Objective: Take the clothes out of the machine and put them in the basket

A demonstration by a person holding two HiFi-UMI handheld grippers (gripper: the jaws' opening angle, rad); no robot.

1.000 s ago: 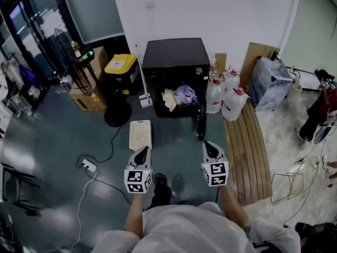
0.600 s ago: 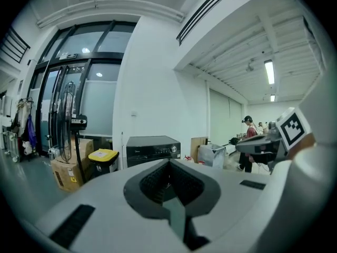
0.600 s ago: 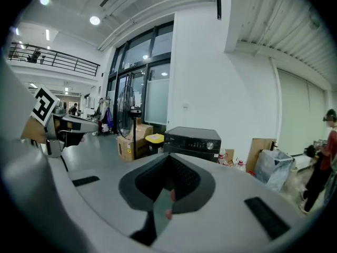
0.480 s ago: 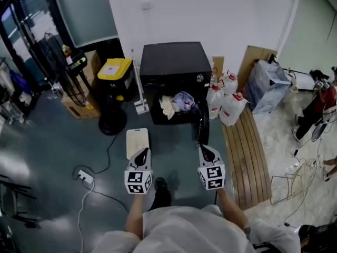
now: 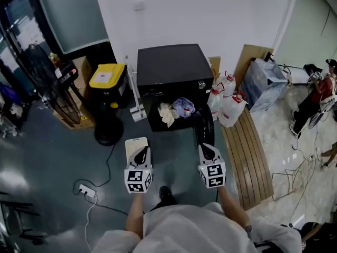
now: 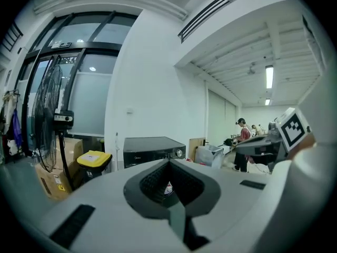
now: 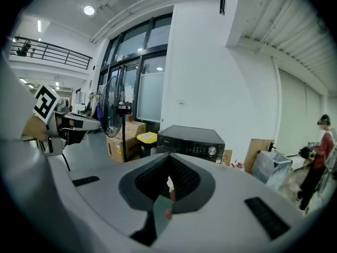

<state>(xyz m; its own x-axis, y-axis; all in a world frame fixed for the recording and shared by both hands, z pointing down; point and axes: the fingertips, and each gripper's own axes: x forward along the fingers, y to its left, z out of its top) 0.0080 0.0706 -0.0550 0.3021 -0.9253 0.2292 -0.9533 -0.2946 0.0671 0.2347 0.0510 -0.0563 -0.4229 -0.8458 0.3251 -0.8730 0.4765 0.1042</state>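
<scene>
My left gripper and right gripper, lower middle of the head view, both have fingers together on nothing, the crumpled cream and lilac clothes sit in the open black box-shaped machine above, and the white rectangular plastic basket lies just beyond my left.

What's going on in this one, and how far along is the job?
A person stands facing a black machine whose door is open, with a gripper in each hand. The left gripper and the right gripper are both shut and hold nothing, short of the machine. The clothes are in the machine's opening. A white basket sits on the floor by the left gripper.
</scene>
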